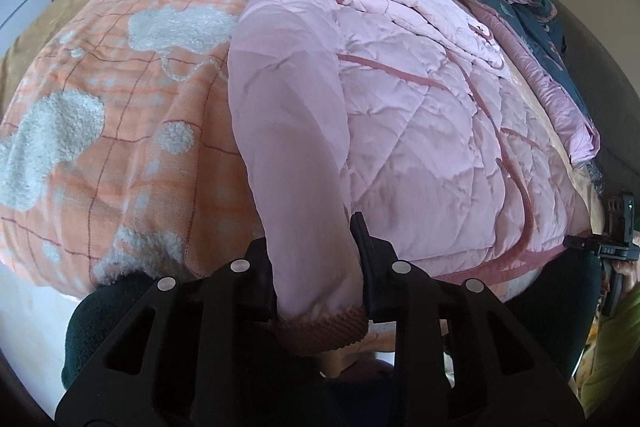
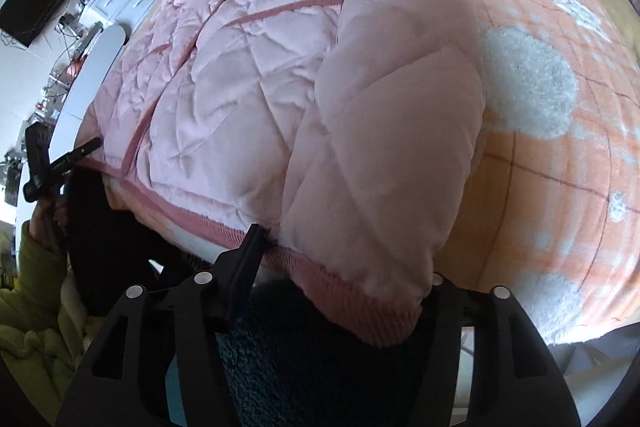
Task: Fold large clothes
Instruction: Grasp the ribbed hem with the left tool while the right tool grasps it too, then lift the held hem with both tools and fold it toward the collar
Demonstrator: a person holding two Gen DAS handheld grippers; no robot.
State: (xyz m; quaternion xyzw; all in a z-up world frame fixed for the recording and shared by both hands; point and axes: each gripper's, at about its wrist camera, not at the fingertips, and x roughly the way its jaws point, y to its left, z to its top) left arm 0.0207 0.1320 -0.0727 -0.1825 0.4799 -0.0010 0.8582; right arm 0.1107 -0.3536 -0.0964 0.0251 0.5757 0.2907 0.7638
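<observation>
Pink quilted jacket (image 1: 420, 131) on orange blanket (image 1: 120, 99). Left gripper (image 1: 320, 291) clamps left sleeve cuff (image 1: 324, 331); right gripper (image 2: 340, 291) grips right sleeve cuff (image 2: 368, 311) w/ jaws partly apart.

pale pink quilted jacket (image 1: 420, 131) with diamond stitching and darker pink ribbed trim, spread flat on a bed, its ribbed hem (image 2: 208, 227) along the near edge. one sleeve (image 1: 288, 155) lies straight beside the body, smooth and unquilted, its ribbed cuff (image 1: 324, 331) hanging past the bed edge. the other sleeve (image 2: 392, 155) lies puffed along the opposite side, its cuff (image 2: 368, 311) likewise at the near edge. thin pink piping lines cross the body; the collar end lies at the far side.
</observation>
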